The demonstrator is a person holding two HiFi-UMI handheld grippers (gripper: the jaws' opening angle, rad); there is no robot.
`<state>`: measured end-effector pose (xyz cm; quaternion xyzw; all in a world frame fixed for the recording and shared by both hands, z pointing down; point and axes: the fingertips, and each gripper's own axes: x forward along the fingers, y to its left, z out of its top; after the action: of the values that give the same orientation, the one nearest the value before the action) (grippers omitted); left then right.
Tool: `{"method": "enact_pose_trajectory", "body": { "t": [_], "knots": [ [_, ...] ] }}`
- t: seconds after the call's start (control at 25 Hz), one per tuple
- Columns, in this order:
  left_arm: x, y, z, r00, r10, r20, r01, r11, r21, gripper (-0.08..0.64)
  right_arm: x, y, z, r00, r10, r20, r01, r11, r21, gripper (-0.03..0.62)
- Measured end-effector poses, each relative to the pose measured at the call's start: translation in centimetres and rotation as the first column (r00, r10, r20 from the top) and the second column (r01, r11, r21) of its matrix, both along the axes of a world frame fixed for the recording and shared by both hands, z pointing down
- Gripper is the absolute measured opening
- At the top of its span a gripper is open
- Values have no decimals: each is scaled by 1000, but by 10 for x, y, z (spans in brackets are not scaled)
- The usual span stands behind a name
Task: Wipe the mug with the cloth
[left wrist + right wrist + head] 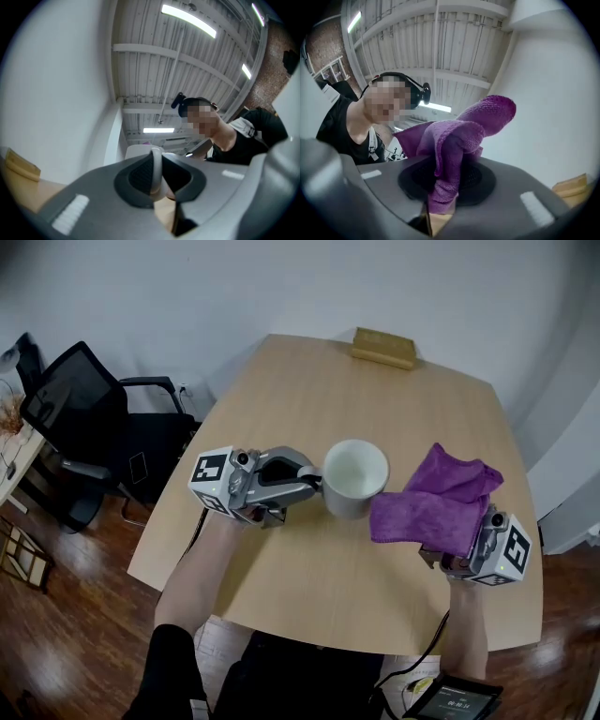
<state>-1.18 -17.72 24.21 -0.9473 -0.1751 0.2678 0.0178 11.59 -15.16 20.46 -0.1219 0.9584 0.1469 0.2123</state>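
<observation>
I have the mug [354,474] by its handle. In the left gripper view the white loop [156,173] stands upright between the dark fingers [136,180] of the left gripper [309,479], and they are clamped on it. The mug hangs over the middle of the table [309,390], apparently lifted clear of it, with its mouth tipped up toward me.

The right gripper [457,549] has its fingers [480,180] pinched on the purple cloth [436,507]. A fold of it rises out of the grip in the right gripper view. From the head view the loose part drapes toward the mug, and its near edge is just beside the mug's outer wall. I cannot tell whether the two actually touch.

I judge this to be the very start of the wipe: both things are in hand and brought together, but no rubbing shows. Next I need to press the cloth against the wall or rim and sweep it round. The left hand has to hold the handle steady or turn the mug to meet the cloth.

There is no brand or print on the mug or the cloth. The gripper cubes carry only square black-and-white markers. The small screen [452,699] at the bottom edge shows figures too small to read.
</observation>
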Motion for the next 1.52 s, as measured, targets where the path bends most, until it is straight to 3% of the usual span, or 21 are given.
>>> {"method": "enact_pose_trajectory", "body": {
  "t": [0.16, 0.4, 0.64, 0.72, 0.88, 0.96, 1.04, 1.16, 1.36, 1.52],
  "knots": [
    [7, 9, 2, 1000, 20, 13, -20, 1000, 17, 64, -23, -6, 22, 995, -11, -101, 7, 999, -36, 78],
    [-15, 6, -8, 998, 44, -43, -42, 999, 32, 64, -46, -21, 60, 969, -94, -228, 60, 987, -151, 78],
    [-16, 7, -7, 998, 33, -45, -30, 997, 68, 64, -43, -35, 110, 891, -46, -452, -39, 983, -177, 80],
    [-18, 7, -2, 999, 37, -31, -34, 996, 82, 64, -37, -38, 102, 902, -23, -431, -55, 984, -167, 79],
    [-18, 12, 6, 998, 59, 9, -59, 992, 109, 64, -13, -10, 38, 980, -102, -172, 87, 992, -95, 79],
    [-16, 15, 10, 997, 69, 29, -72, 990, 121, 64, -3, 10, 16, 979, -194, -56, 189, 978, -84, 78],
    [-13, 18, 14, 996, 76, 47, -82, 988, 130, 64, -1, 18, 9, 969, -246, -4, 245, 967, -75, 79],
    [-7, 26, 15, 993, 98, 61, -106, 984, 141, 64, -12, 18, 19, 961, -273, -34, 270, 959, -88, 80],
    [-9, 40, 11, 987, 153, 45, -158, 973, 165, 64, -34, 25, 42, 927, -363, -91, 343, 922, -178, 79],
    [-17, 40, 5, 987, 158, 15, -158, 972, 173, 64, -39, 11, 67, 925, -337, -175, 301, 932, -201, 78]
  ]
}}
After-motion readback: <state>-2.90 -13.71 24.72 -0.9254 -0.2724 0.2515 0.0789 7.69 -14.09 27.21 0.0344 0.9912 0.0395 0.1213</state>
